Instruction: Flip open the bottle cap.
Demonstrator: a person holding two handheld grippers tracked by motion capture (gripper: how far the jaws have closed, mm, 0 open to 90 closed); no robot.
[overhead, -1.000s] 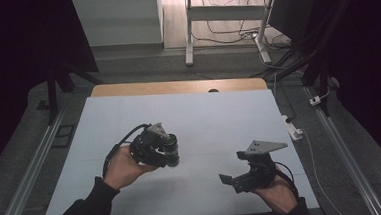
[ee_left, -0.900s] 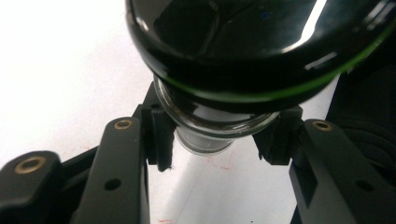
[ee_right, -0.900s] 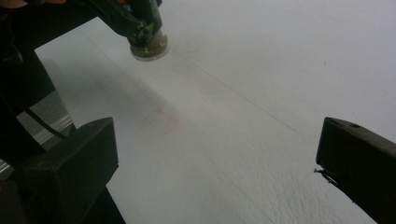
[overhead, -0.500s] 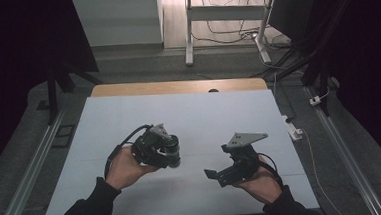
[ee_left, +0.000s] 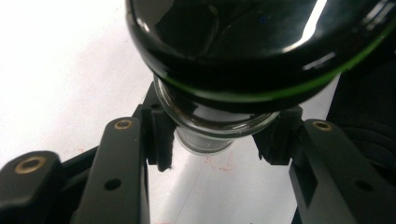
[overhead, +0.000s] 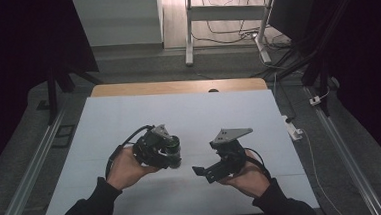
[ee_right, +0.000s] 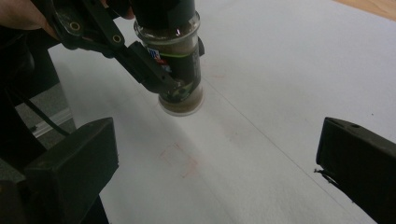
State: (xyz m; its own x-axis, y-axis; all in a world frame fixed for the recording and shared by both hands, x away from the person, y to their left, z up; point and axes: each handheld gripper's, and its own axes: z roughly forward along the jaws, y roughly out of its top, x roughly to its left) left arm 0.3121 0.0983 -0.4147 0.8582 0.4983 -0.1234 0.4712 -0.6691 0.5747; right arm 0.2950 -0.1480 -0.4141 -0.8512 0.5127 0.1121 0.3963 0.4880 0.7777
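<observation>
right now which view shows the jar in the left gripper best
The right gripper view: the jar shows side-on, glass body, brown contents and base, clamped by the left gripper. The left gripper view has only its dark cap and neck close up; the high view shows it small and dark.

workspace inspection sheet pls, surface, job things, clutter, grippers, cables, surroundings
surface: white table, faint red marks near the middle, wooden strip along the far edge
job's things: glass jar with dark cap and brownish contents, upright, base on or just above the table
clutter: nothing seen
grippers: left gripper shut on the jar; right gripper open, empty, jaws pointing at the jar
cables: black cable loops from the left gripper; more on the floor behind
surroundings: dark curtains at the sides, white desk frame beyond the table
</observation>
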